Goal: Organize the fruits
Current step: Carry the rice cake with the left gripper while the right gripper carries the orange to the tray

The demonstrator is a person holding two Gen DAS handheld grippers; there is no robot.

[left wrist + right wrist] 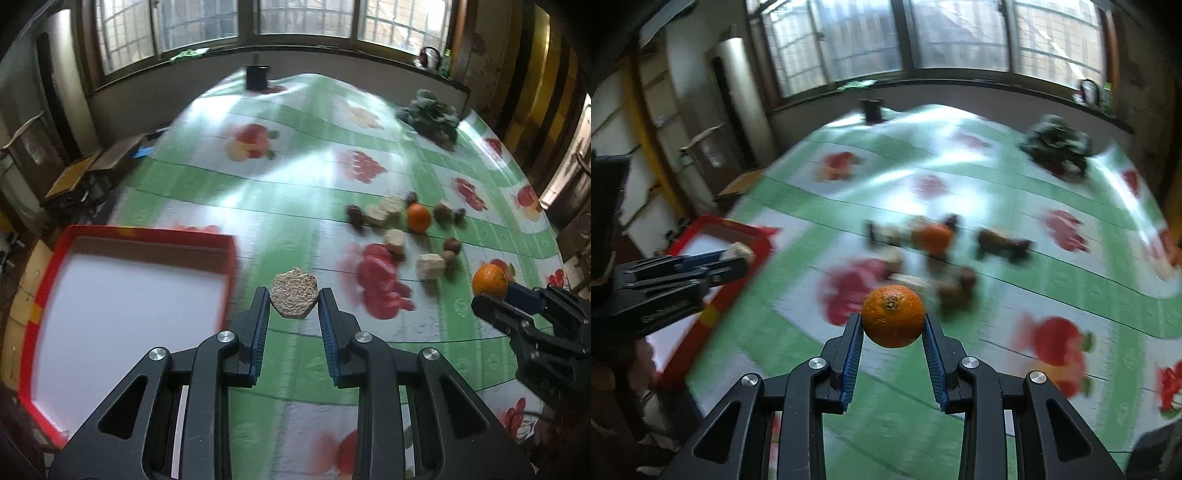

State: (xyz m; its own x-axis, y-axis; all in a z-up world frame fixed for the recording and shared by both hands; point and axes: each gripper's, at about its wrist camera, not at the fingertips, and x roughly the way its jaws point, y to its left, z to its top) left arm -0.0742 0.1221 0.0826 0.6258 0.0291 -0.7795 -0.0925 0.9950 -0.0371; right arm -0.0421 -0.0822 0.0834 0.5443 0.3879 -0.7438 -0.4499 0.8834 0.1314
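Note:
My left gripper [294,295] is shut on a pale, grainy cake-like piece [293,295] and holds it above the table, just right of the red-rimmed white tray [147,236]. My right gripper [893,319] is shut on an orange [893,315] and holds it above the table; that gripper and orange also show in the left wrist view [490,280]. The left gripper with its piece shows in the right wrist view [738,253] over the tray's corner [753,230]. A second orange [418,217] lies on the table among pale chunks [430,266] and small brown fruits [451,244].
The table has a green and white fruit-print cloth [295,177]. A dark leafy heap [432,114] lies at the far right and a dark cup [256,76] at the far edge. Cardboard boxes [74,177] stand off the table's left side.

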